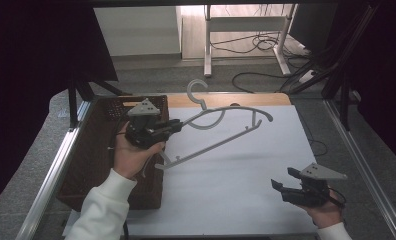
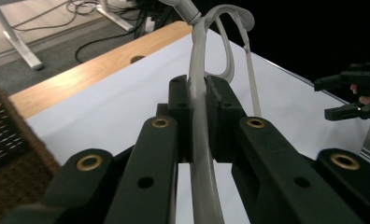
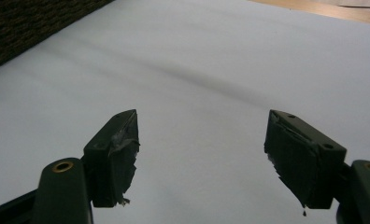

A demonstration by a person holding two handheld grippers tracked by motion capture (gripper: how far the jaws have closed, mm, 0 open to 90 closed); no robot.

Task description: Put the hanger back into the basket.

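The left gripper is clamped on one arm of a pale grey plastic hanger, held above the white table sheet, its long axis running diagonally. The right gripper, jaws wide and empty, sits well apart.

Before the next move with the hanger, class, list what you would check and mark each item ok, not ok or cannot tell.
1. Left gripper shut on the hanger: ok.
2. Hanger lifted off the white sheet: ok; its shadow lies below it.
3. Hanger level: not ok; it slopes.
4. Right gripper open and empty: ok.
5. Right gripper apart from the hanger: ok.
6. Grip firm enough not to slip: cannot tell.
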